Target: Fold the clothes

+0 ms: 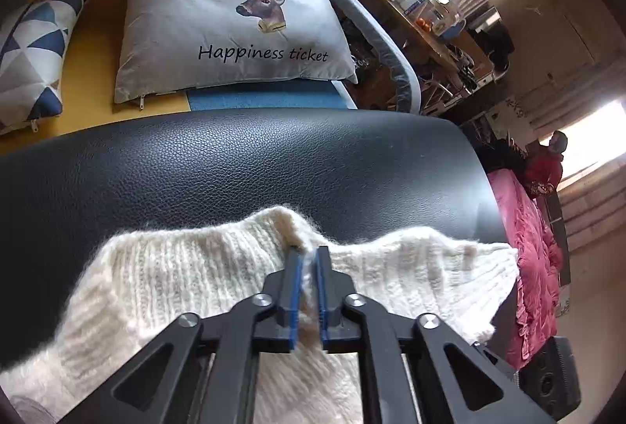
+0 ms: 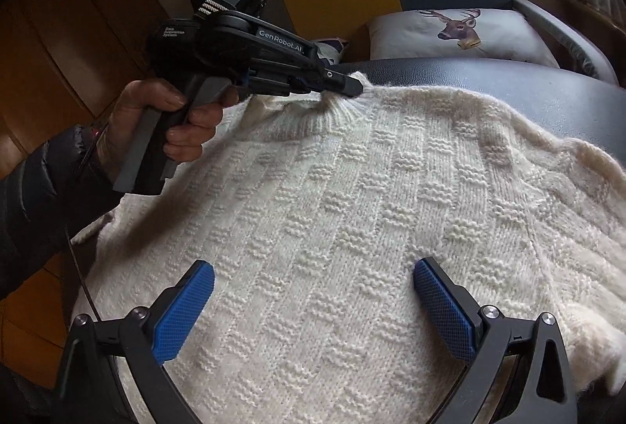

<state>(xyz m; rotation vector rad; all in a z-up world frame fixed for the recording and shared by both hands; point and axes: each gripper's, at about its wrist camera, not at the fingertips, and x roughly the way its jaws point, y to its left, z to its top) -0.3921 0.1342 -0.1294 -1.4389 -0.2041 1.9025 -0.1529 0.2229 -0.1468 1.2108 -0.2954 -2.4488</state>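
A cream knitted sweater (image 2: 352,212) lies spread on a black leather seat (image 1: 274,169). My left gripper (image 1: 308,251) is shut on the sweater's ribbed far edge (image 1: 219,267), with knit pinched between its blue pads. It also shows in the right wrist view (image 2: 352,85), held by a hand at the sweater's upper left edge. My right gripper (image 2: 313,279) is open wide and empty, hovering just above the middle of the sweater, blue pads (image 2: 184,310) apart on both sides.
A grey deer pillow (image 1: 234,32) and a triangle-patterned pillow (image 1: 31,52) lie on a yellow and blue sofa (image 1: 98,79) behind the seat. A cluttered desk (image 1: 430,24) and a red bedspread (image 1: 528,248) are to the right.
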